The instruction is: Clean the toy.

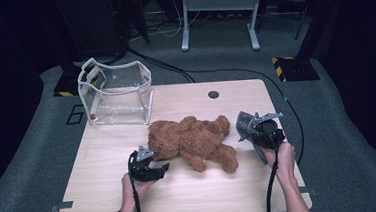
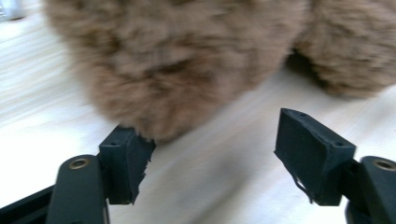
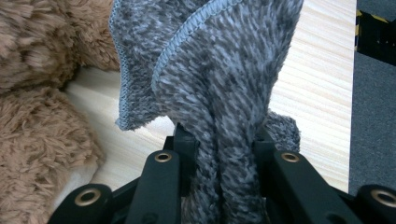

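A: How far is the work?

B: The right gripper [image 3: 219, 140] clamps a grey knitted cloth [image 3: 219, 70] — bunched, soft, with a stitched hem — at the right of the high view. The left gripper [image 2: 212, 149] stands with jaws apart, nothing between them; one pad only brushes the fur.

A: And the teddy bear [image 1: 193, 140]?

B: It lies in the middle of the table [image 1: 107, 192], brown and shaggy. The clear plastic bag [image 1: 117, 93] at upper left holds nothing, so packing probably remains.

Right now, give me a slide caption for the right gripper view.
Right tool clamps a bunched grey knit cloth above the wooden table, brown teddy bear alongside.
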The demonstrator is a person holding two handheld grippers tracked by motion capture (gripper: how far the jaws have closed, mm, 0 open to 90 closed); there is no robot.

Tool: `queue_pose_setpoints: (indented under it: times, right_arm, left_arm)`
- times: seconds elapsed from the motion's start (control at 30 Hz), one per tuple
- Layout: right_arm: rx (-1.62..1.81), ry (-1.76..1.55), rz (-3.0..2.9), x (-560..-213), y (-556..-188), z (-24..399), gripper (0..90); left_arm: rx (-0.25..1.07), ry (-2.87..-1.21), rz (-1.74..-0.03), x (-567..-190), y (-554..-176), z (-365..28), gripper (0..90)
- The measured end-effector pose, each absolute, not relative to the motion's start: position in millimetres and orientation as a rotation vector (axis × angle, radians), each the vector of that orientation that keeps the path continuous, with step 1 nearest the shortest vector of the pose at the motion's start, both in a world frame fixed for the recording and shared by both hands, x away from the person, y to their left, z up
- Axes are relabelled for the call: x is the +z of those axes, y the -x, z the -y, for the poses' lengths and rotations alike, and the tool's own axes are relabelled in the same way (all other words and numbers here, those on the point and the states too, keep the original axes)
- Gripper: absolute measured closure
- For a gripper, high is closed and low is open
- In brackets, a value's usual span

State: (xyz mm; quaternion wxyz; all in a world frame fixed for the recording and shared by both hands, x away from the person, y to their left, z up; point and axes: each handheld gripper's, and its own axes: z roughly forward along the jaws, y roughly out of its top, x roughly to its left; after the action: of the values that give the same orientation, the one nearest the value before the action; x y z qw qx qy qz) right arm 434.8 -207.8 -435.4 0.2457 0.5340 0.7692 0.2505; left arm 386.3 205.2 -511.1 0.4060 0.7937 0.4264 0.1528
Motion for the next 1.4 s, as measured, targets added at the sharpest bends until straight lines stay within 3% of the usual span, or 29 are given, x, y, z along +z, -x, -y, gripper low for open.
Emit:
queue_pose_setpoints:
  times: [0.2,0.67,1.4]
  right_arm:
    - [0.688,-1.453,-2.099,-436,-434,208,72.6]
    - [0.697,-1.466,-2.098,-437,-429,209,72.5]
    - [0.698,-1.470,-2.089,-437,-428,210,72.4]
  left_arm:
    - [0.361,-1.992,-1.069,-508,-376,-195,20.2]
    - [0.322,-1.995,-1.039,-499,-350,-181,20.8]
    - [0.260,-2.009,-1.023,-502,-377,-117,17.9]
